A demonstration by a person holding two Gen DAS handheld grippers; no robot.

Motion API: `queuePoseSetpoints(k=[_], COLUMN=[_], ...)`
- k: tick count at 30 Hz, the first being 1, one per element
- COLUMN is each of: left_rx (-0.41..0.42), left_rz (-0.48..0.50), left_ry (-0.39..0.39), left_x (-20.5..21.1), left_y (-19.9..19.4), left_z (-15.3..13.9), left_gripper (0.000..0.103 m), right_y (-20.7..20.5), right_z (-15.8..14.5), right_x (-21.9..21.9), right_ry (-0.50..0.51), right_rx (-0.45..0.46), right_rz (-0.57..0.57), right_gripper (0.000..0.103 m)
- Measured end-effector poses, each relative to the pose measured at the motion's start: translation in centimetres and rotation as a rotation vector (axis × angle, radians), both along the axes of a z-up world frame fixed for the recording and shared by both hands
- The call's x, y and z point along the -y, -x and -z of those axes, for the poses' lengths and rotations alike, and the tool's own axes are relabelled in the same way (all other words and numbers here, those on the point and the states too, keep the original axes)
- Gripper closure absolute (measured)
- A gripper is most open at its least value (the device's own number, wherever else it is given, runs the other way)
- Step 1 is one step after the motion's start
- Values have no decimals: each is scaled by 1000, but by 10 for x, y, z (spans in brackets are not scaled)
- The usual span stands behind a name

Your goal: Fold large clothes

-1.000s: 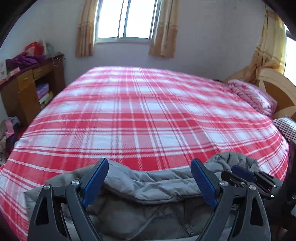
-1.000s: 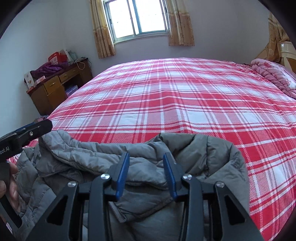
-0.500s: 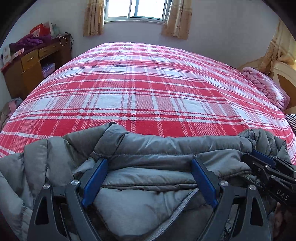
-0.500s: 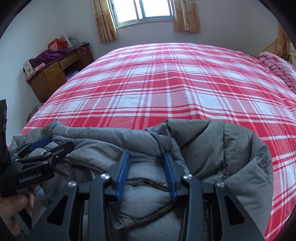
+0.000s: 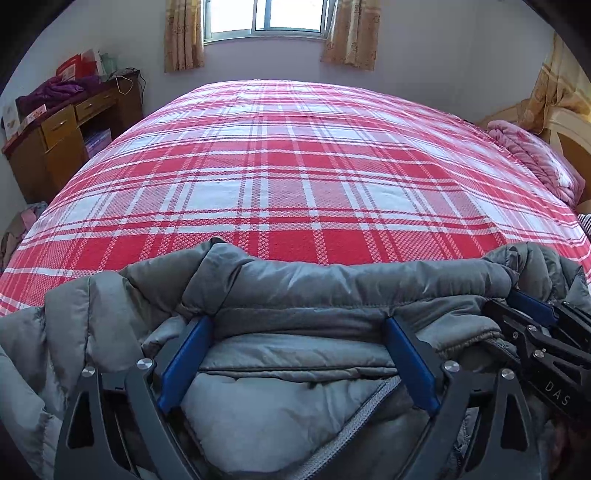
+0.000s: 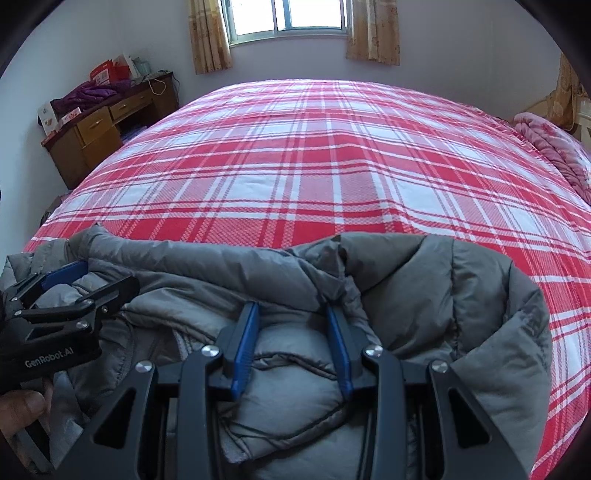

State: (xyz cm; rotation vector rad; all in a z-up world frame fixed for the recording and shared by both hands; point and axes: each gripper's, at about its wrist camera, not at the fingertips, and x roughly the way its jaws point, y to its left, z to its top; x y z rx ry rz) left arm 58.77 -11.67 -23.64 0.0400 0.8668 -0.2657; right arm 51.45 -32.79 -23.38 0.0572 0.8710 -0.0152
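A puffy grey jacket (image 5: 332, 291) lies bunched at the near edge of the plaid bed (image 5: 295, 177). The left gripper (image 5: 295, 360) is spread wide over it; the right gripper (image 6: 291, 343) pinches a fold. Soft, light and slippery, it seems best held by its firmer hem.

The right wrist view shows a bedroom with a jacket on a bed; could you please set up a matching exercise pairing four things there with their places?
Things:
1. grey padded jacket
2. brown wooden desk
3. pink folded quilt
4. yellow patterned curtains

Places:
A. beside the window
B. near edge of the red plaid bed
C. far right edge of the bed
D. against the left wall

Pairs: 1-B, 2-D, 3-C, 4-A
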Motion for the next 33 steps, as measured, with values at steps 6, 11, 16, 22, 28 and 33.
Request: queuePoseSetpoints(k=[6,11,16,22,28,33], left_rx=[1,1,0,2,2,-28], left_rz=[2,1,3,3,3,32], left_ry=[-27,-43,-49,-53,-54,-61], left_x=[3,6,8,8,9,10], left_y=[0,0,-2,-2,-2,-7], left_z=[2,3,4,4,4,-1], left_gripper=[8,7,6,6,6,4], right_y=[-1,-1,-1,-2,-2,-3], right_z=[1,2,2,2,2,2], right_x=[0,-1,-3,-4,-4,-5], right_ry=[15,20,37,42,42,49], right_rx=[-2,-2,-4,-4,-4,-10], right_rz=[2,3,5,6,6,1], right_gripper=[62,62,62,62,62,62])
